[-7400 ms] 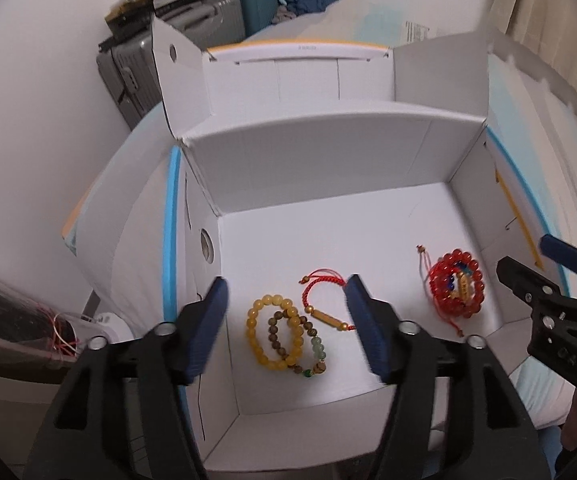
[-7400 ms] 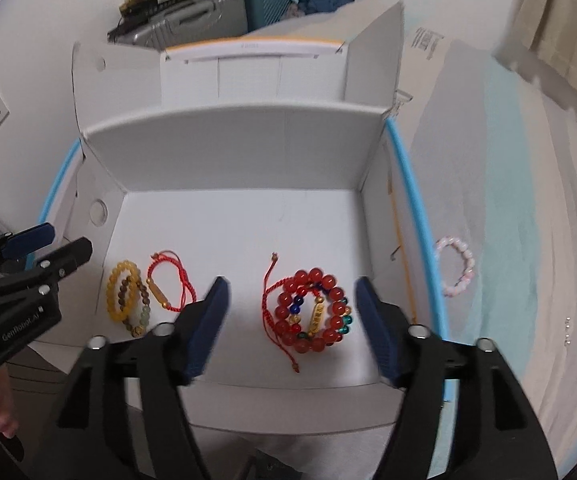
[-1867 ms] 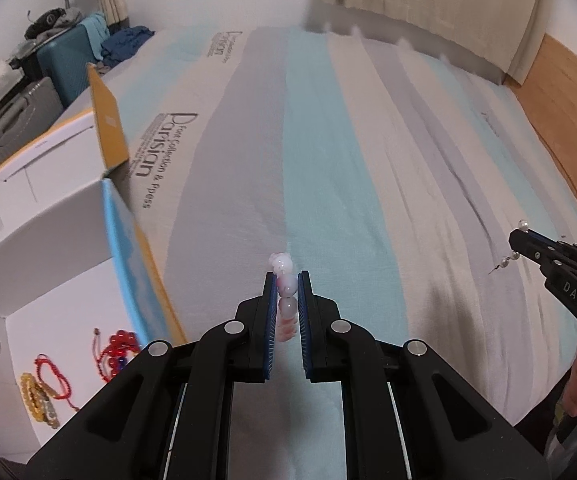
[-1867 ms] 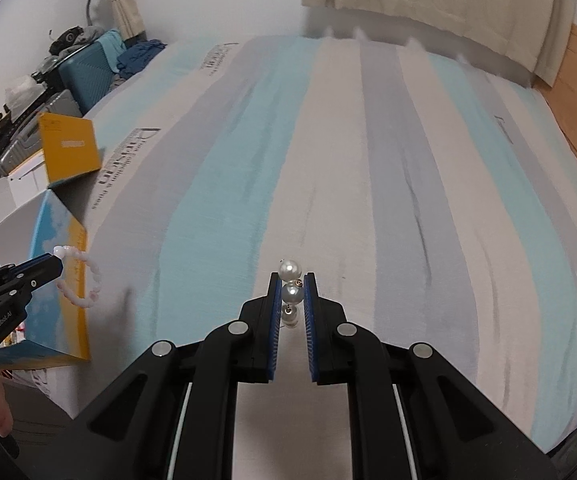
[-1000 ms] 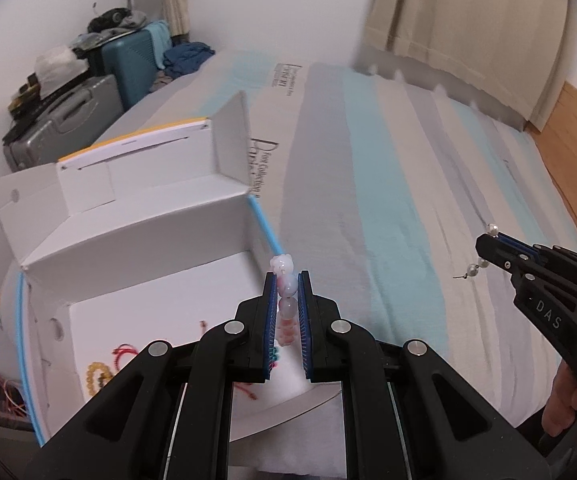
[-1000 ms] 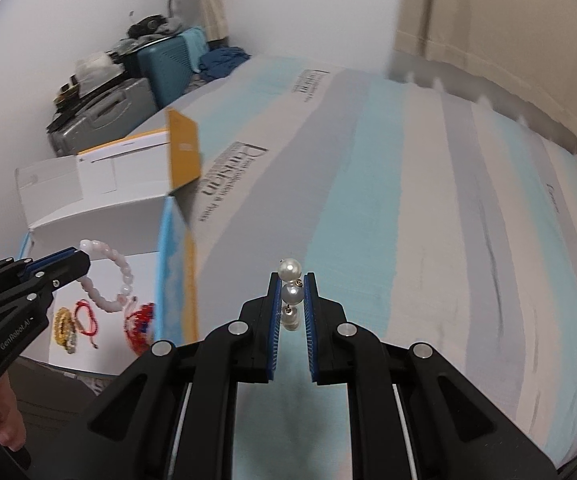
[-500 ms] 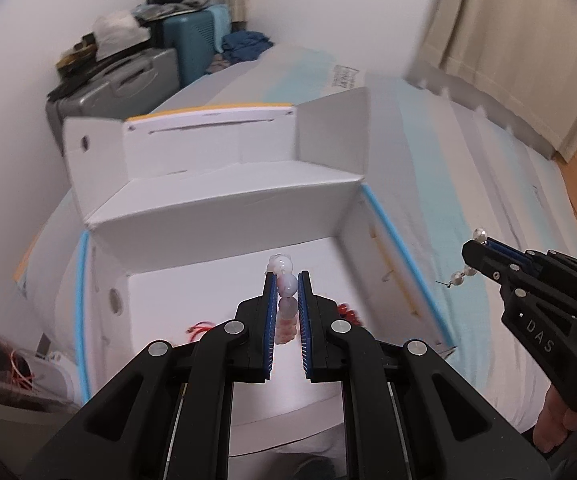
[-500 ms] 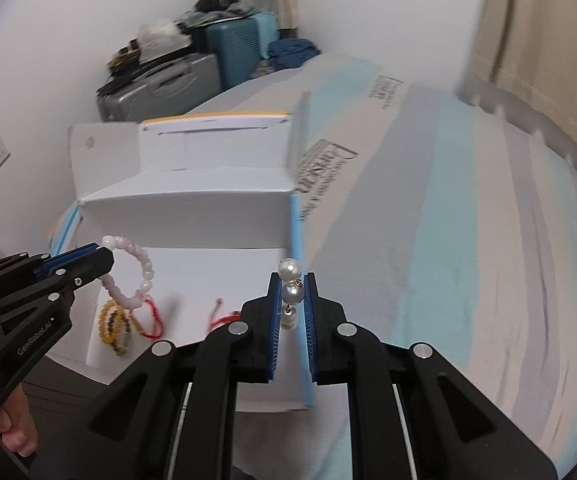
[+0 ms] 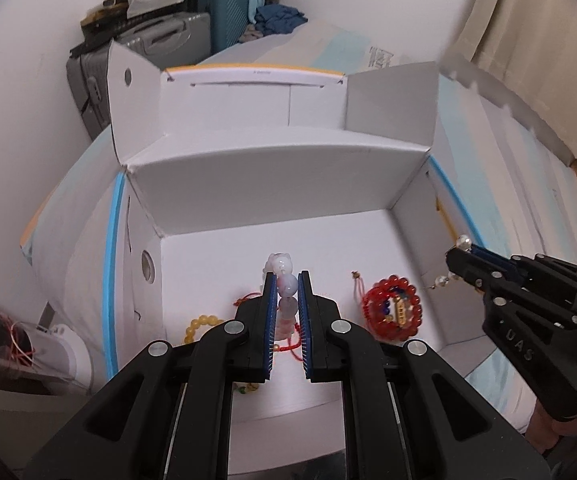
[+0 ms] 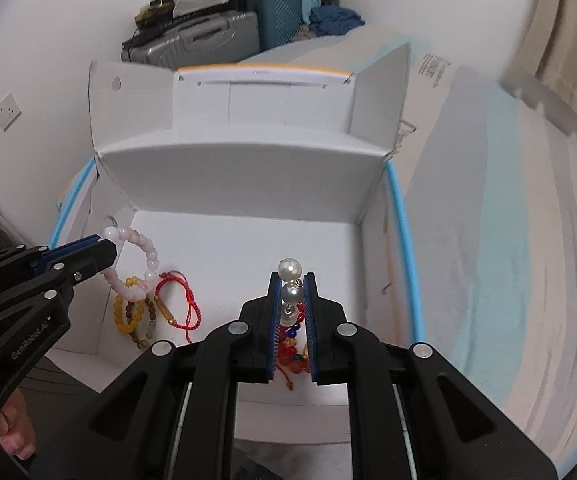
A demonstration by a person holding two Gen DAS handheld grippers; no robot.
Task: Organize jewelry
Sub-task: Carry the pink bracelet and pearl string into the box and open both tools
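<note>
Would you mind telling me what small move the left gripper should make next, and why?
Probably lower the left gripper a little toward the floor of the white box and then open it. Its jaws are shut on the pink bead bracelet, which hangs above the yellow bead bracelet and red cord bracelet, so a lower release should land it gently.

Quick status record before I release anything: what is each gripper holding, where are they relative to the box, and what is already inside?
left gripper: shut on pink bead bracelet, held above the box floor
right gripper: shut on pearl earring, also over the box
white box: open, flaps up, sitting on the striped bed
already inside: yellow bead bracelet, brown bead bracelet, red cord bracelet, red bead bracelet
released yet: neither item
behind box: suitcases
</note>
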